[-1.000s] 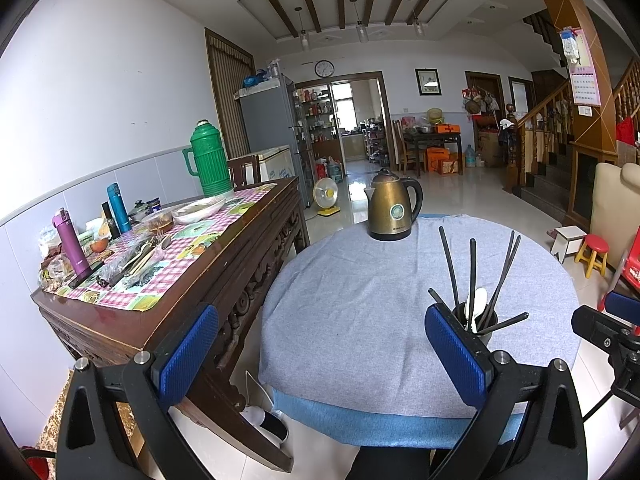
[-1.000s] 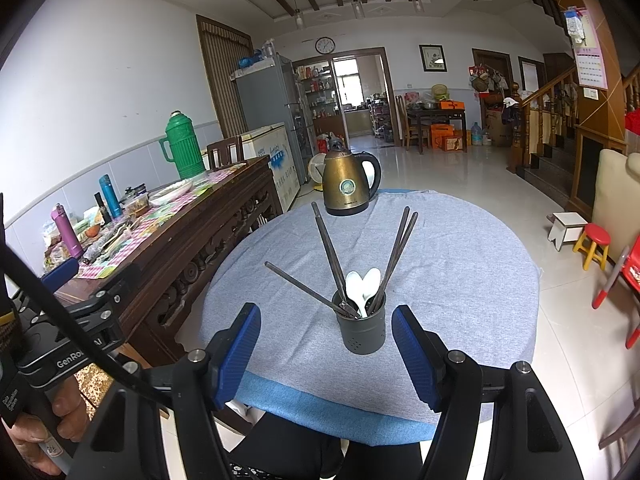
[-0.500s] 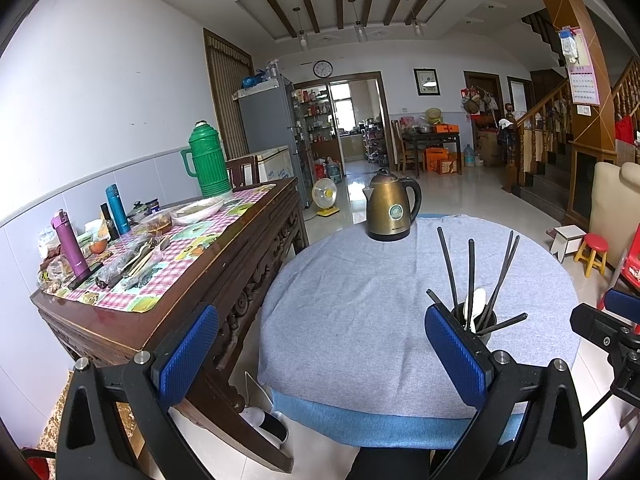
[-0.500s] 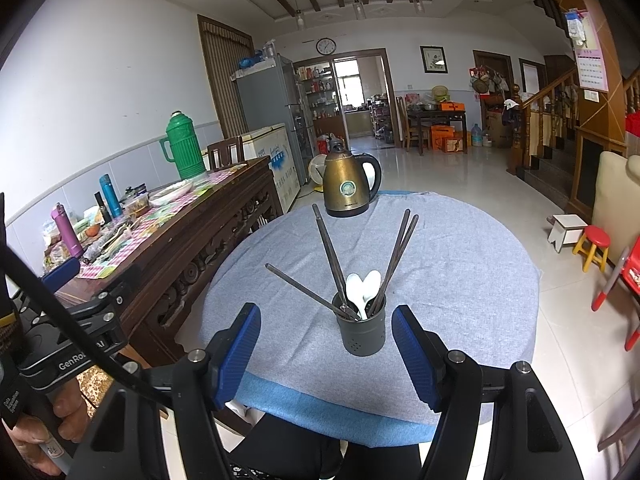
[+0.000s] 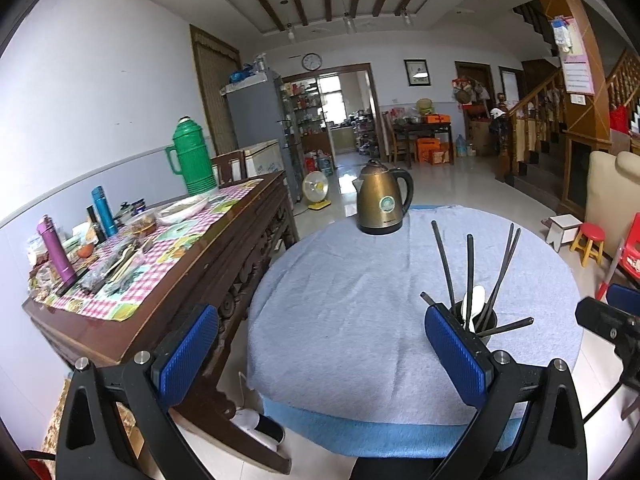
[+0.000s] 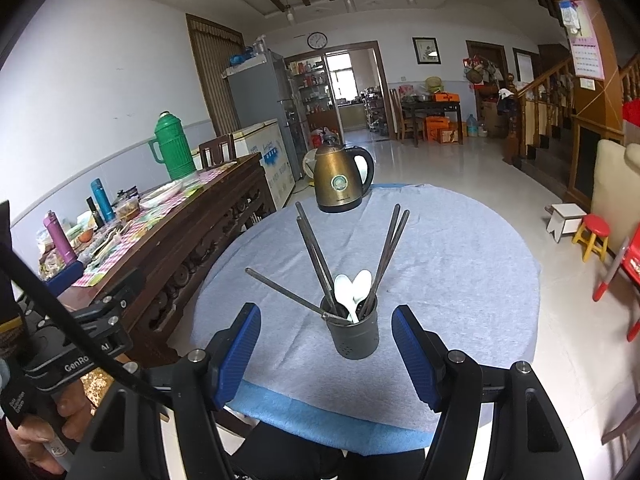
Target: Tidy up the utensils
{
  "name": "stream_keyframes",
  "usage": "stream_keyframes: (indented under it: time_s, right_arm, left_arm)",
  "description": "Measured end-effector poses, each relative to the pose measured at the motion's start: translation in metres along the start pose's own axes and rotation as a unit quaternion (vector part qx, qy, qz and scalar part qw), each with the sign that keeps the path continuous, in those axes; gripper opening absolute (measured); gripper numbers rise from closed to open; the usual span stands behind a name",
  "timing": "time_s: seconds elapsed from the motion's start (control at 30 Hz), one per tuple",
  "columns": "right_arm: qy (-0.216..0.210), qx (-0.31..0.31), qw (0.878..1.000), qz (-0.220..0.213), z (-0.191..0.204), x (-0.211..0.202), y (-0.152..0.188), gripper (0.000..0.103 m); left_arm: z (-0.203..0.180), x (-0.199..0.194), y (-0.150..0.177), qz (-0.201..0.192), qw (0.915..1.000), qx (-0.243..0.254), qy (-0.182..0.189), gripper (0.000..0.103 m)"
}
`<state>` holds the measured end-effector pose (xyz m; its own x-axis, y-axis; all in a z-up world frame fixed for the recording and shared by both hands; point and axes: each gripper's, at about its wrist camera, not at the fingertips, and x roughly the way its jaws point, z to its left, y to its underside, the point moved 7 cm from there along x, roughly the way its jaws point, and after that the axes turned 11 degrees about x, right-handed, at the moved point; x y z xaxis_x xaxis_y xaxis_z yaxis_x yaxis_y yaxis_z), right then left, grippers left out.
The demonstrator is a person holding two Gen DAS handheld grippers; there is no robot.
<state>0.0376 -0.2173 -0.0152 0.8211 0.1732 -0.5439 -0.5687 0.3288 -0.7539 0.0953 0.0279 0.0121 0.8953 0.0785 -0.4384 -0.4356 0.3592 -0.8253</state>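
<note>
A dark grey utensil holder (image 6: 353,335) stands near the front edge of the round table (image 6: 460,272), which wears a light blue cloth. It holds several dark chopsticks (image 6: 316,252) and two white spoons (image 6: 352,288). My right gripper (image 6: 326,354) is open and empty, just in front of the holder. My left gripper (image 5: 322,344) is open and empty, left of the holder (image 5: 478,320), whose lower part its right finger hides.
A brass kettle (image 6: 340,180) stands at the table's far side. A long wooden sideboard (image 5: 192,256) with a green thermos (image 5: 192,158), bottles and dishes runs along the left. A small stool (image 6: 596,236) and a red chair stand at the right.
</note>
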Motion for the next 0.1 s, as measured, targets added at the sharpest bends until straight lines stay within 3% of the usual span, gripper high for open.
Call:
stream_keyframes:
  time_s: [0.1]
  right_arm:
    - [-0.007, 0.012, 1.000, -0.011, -0.0090, 0.0050, -0.0069, 0.072]
  left_arm:
    - [0.0018, 0.0093, 0.0079, -0.006, 0.9998, -0.007, 0.019, 0.103]
